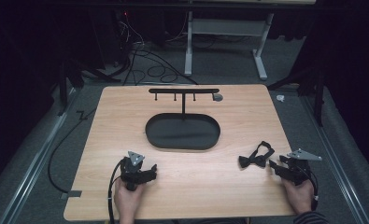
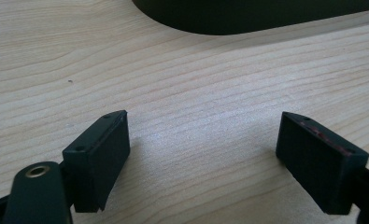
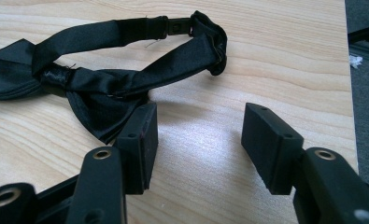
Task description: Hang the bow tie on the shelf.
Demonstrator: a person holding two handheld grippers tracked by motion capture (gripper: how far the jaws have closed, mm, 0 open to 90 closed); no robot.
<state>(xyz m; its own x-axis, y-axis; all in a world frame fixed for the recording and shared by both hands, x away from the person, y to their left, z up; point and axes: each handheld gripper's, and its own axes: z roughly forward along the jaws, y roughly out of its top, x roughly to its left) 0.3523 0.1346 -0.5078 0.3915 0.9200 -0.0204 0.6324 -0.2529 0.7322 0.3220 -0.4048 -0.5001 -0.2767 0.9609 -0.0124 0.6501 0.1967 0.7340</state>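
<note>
With both my left tool and right tool spread apart and empty, my right may snag the bow tie strap, dragging it across the tabletop.

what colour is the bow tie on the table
Black all over, satin-like; the bow tie shows best in the right gripper view.
</note>
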